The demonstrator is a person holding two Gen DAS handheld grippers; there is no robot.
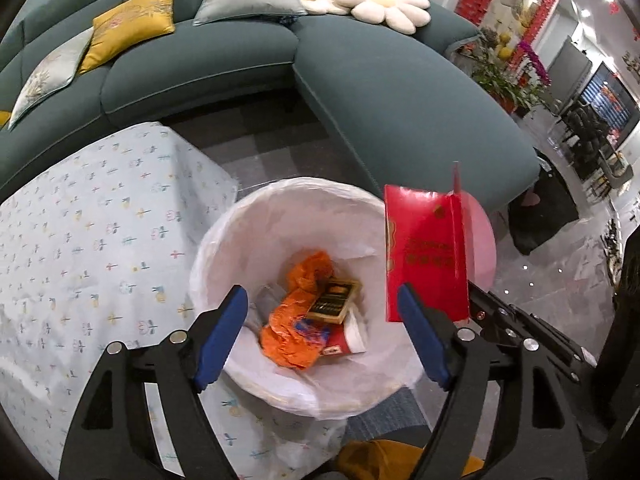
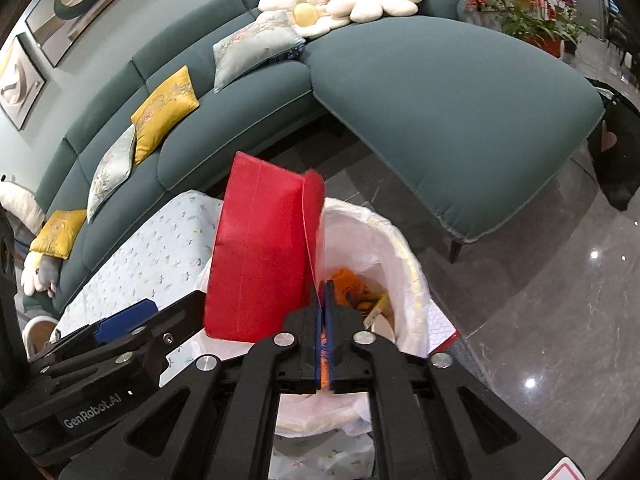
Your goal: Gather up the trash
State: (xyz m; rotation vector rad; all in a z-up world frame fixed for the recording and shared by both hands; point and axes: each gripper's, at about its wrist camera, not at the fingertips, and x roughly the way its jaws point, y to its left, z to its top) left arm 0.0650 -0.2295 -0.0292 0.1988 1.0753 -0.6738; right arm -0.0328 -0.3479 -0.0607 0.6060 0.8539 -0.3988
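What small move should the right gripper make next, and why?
Probably open the right gripper: it is shut on the red box, which hangs over the bin that already holds trash, so the box should fall in. The left gripper is open, empty.

Bright, even indoor light; strong fisheye bending.
Ceiling lamps glint off the glossy floor [image 2: 532,320]; frame corners go black; the sofa [image 1: 360,80] curves; focus is mostly sharp.

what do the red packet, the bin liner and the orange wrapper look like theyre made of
Red packet: probably thin card or coated paper with a slight sheen; it holds flat panels and a sharp fold. Bin liner: thin white plastic film, translucent and wrinkled over the rim. Orange wrapper: crumpled glossy plastic film, judging by its shiny creases.
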